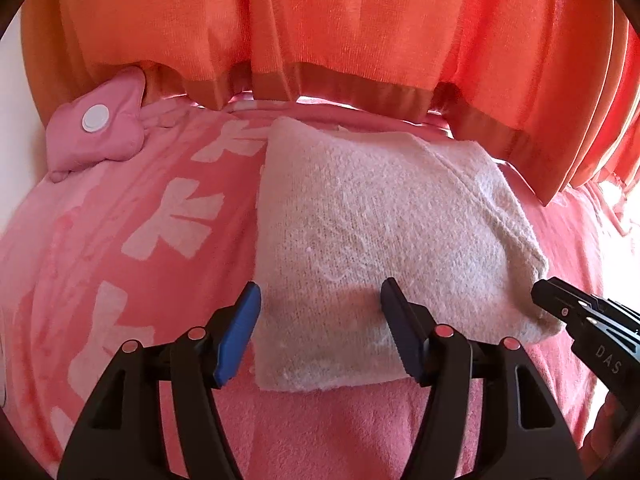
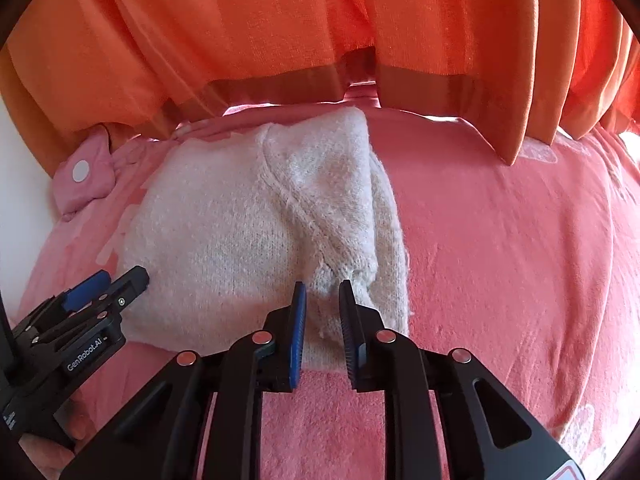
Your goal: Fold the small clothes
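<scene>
- Across the lower two thirds of both views spreads a pink terry blanket (image 1: 132, 200), soft and slightly rumpled; behind it, filling the top of each frame, hang pleated orange curtains (image 1: 340, 28) with a darker hem, daylight showing under and beside them.
- In the middle of the blanket lies the folded cream knitted garment (image 1: 372, 220), a rough rectangle with a diagonal seam running across its right part.
- Upper left of both frames: a small pink padded pouch with a white round button (image 1: 96, 132) rests at the blanket's far edge, well apart from the garment.
- The left wrist view alone shows the white bow-like pattern (image 1: 176, 224) printed on the blanket to the left of the garment; the right wrist view catches only a sliver of it.
- The left gripper (image 1: 320, 296) stands with its jaws well apart over the garment's near left corner, one finger beyond the left edge, the other above the knit; nothing is pinched.
- The right wrist view alone shows the right gripper (image 2: 323, 290) up close: its jaws are narrowly parted with a bunched bit of the garment's near right corner between them; whether the pads press on it cannot be told.
- In the left wrist view the right gripper appears only as a black tip at the right edge, touching that corner.
</scene>
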The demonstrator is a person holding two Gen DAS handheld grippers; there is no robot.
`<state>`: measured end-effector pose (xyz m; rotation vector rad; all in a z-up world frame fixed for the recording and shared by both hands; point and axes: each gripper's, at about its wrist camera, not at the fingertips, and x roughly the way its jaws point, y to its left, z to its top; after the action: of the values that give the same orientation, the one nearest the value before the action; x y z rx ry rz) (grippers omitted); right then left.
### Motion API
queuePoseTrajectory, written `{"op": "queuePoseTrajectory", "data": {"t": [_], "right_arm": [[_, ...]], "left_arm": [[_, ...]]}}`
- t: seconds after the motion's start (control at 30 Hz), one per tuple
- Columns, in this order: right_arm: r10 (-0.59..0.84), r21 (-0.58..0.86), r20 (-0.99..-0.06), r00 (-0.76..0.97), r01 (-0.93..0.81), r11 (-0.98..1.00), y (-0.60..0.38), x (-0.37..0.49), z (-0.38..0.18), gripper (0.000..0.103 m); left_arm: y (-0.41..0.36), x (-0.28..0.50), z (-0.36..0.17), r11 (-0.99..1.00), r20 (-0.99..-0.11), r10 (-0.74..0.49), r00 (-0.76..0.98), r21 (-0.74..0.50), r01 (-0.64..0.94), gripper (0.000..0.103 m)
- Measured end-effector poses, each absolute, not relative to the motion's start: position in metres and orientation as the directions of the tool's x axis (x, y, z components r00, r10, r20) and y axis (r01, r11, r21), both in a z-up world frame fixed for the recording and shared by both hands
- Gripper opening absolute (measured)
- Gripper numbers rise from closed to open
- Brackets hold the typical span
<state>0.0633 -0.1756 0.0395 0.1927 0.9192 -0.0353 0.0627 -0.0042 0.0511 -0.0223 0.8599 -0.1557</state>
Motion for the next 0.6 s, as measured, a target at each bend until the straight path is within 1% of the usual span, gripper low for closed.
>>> {"op": "queuePoseTrajectory", "data": {"t": [0.07, 0.1, 0.17, 0.23, 0.3, 0.37, 0.4, 0.43, 0.47, 0.53, 0.6], "right_arm": [[0.039, 0.137, -0.792, 0.61, 0.116, 0.984, -0.176, 0.064, 0.04, 0.017], [0.035, 0.137, -0.79, 0.612, 0.121, 0.983, -0.179, 0.064, 0.041, 0.019], [0.026, 0.146, -0.778, 0.628, 0.14, 0.979, -0.185, 0.067, 0.042, 0.032], [0.01, 0.156, -0.755, 0.656, 0.164, 0.974, -0.199, 0.073, 0.043, 0.055], [0.026, 0.178, -0.762, 0.647, 0.17, 0.969, -0.209, 0.082, 0.039, 0.061], [0.108, 0.268, -0.796, 0.595, 0.187, 0.945, -0.223, 0.097, 0.023, 0.061], [0.144, 0.3, -0.805, 0.576, 0.185, 0.936, -0.226, 0.101, 0.018, 0.062], [0.208, 0.354, -0.813, 0.543, 0.179, 0.918, -0.229, 0.107, 0.008, 0.056], [0.24, 0.381, -0.811, 0.533, 0.171, 0.909, -0.229, 0.11, 0.005, 0.048], [0.234, 0.364, -0.796, 0.557, 0.132, 0.922, -0.221, 0.111, 0.012, 0.024], [0.205, 0.314, -0.784, 0.586, 0.089, 0.945, -0.206, 0.111, 0.028, 0.02]], "left_arm": [[-0.002, 0.063, 0.052, 0.988, -0.754, -0.15, 0.64, -0.095, 0.119, 0.064], [0.001, 0.063, 0.052, 0.988, -0.754, -0.154, 0.638, -0.108, 0.111, 0.069], [0.012, 0.066, 0.054, 0.982, -0.754, -0.184, 0.631, -0.164, 0.091, 0.073], [0.025, 0.072, 0.052, 0.968, -0.751, -0.229, 0.619, -0.241, 0.066, 0.081], [0.042, 0.082, 0.046, 0.939, -0.749, -0.285, 0.599, -0.343, 0.018, 0.084], [0.059, 0.089, 0.037, 0.902, -0.751, -0.321, 0.577, -0.429, -0.056, 0.084], [0.064, 0.09, 0.036, 0.893, -0.75, -0.321, 0.578, -0.443, -0.08, 0.084], [0.07, 0.091, 0.035, 0.886, -0.749, -0.314, 0.583, -0.452, -0.102, 0.084], [0.076, 0.09, 0.037, 0.883, -0.745, -0.3, 0.596, -0.453, -0.121, 0.084], [0.085, 0.087, 0.043, 0.885, -0.731, -0.271, 0.626, -0.445, -0.136, 0.084], [0.096, 0.084, 0.05, 0.894, -0.719, -0.214, 0.661, -0.418, -0.164, 0.084]]}}
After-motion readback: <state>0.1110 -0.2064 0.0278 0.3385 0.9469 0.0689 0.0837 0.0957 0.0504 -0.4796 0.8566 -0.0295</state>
